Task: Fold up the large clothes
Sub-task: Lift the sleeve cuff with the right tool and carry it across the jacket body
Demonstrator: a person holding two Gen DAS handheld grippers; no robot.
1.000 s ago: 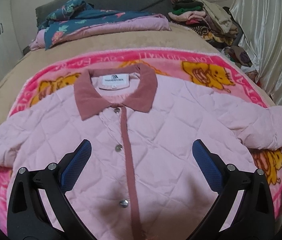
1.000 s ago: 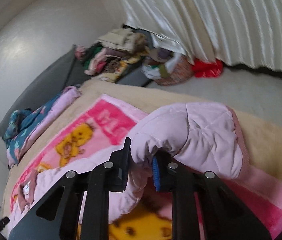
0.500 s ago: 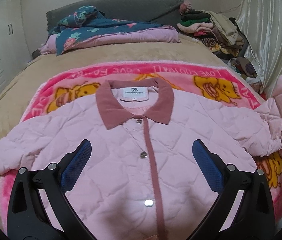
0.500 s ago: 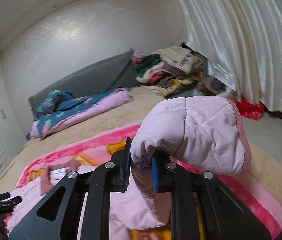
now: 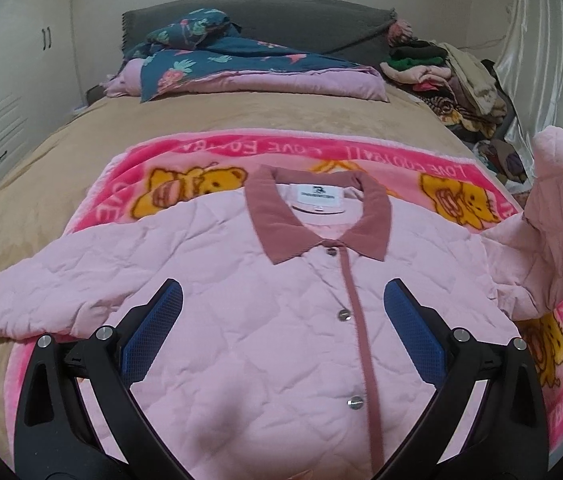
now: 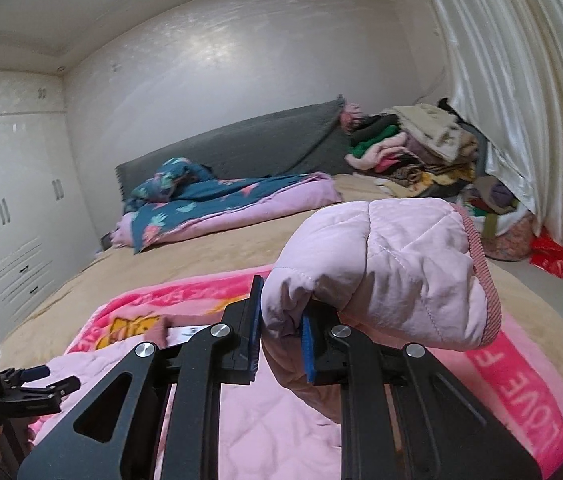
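Lifted higher than a second ago, the jacket's sleeve [image 5: 557, 216] now stands up at the right edge of the left wrist view, where before it lay low on the blanket; the collar also sits further right in that picture. From this view the pink quilted jacket [image 5: 265, 320] lies front up and buttoned on the pink bear-print blanket [image 5: 185, 160], which is spread over the tan bed [image 5: 41, 168]. Its dusty-rose collar [image 5: 317, 220] points toward the headboard, and its other sleeve stretches flat to the left. The left claw [image 5: 281, 320] hovers over the jacket's chest with its blue pads [image 5: 153, 328] spread wide and nothing between them. A folded floral quilt [image 5: 241, 68] lies at the head of the bed, and a heap of clothes [image 5: 449, 80] sits by the curtain.

From the right wrist view, the right claw [image 6: 281, 336] is clamped narrow on the sleeve's fabric, just behind the cuff, and the cuff end [image 6: 393, 268] bulges up and over the right finger, clear of the bed. The jacket body spreads below the claw. The left claw [image 6: 21, 396] shows at the lower left edge. White wardrobes [image 6: 13, 208] line the left wall.
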